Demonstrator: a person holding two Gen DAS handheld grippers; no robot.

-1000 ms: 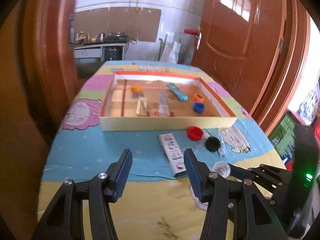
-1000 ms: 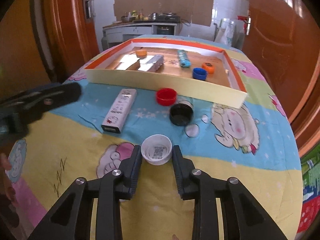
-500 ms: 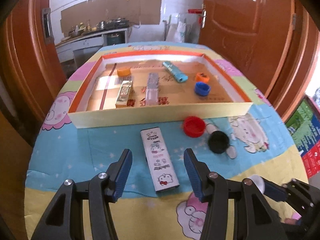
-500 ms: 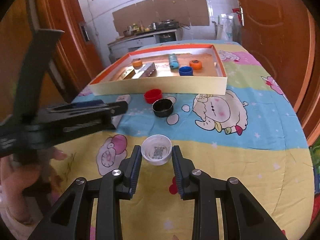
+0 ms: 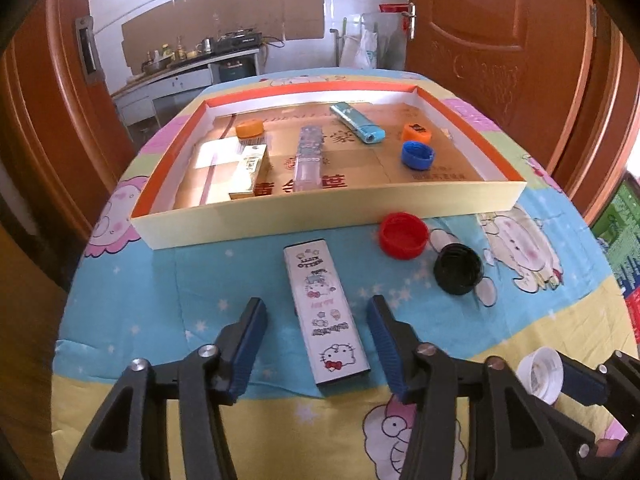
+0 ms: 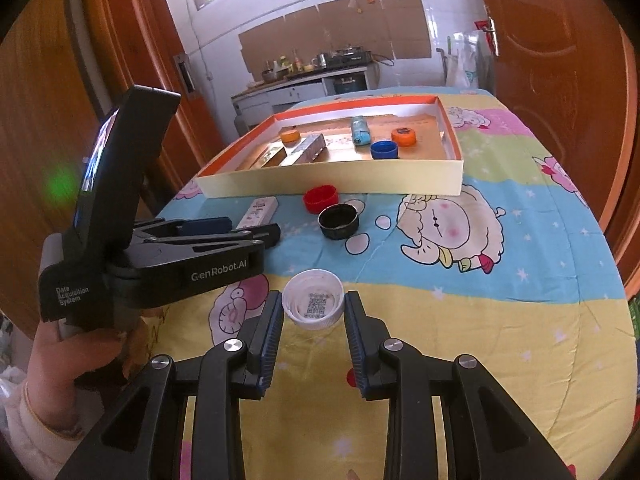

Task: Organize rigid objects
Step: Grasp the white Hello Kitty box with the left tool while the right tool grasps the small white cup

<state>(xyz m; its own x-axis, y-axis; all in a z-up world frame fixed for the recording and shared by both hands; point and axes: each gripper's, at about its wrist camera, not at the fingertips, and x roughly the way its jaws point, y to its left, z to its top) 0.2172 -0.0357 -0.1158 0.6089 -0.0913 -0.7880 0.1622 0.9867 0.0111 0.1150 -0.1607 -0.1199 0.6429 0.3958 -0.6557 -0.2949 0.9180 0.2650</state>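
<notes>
My left gripper (image 5: 316, 328) is open, its fingers on either side of a white cartoon-printed box (image 5: 325, 313) that lies on the tablecloth. My right gripper (image 6: 314, 314) is shut on a white cap (image 6: 313, 301), held just above the cloth; the cap also shows in the left wrist view (image 5: 539, 372). A red cap (image 5: 403, 235) and a black cap (image 5: 457, 268) lie in front of the shallow orange-rimmed tray (image 5: 328, 216). The tray holds two orange caps, a blue cap (image 5: 417, 155), a blue lighter (image 5: 357, 122) and two small boxes.
The left gripper body (image 6: 160, 252) and the hand holding it fill the left of the right wrist view. Wooden doors (image 5: 500, 40) flank the table on both sides. A kitchen counter (image 5: 192, 68) stands beyond the far table edge.
My left gripper has moved forward and left over the cartoon box, so the box now lies between its fingers. My right gripper has kept hold of the white cap and swung right.
</notes>
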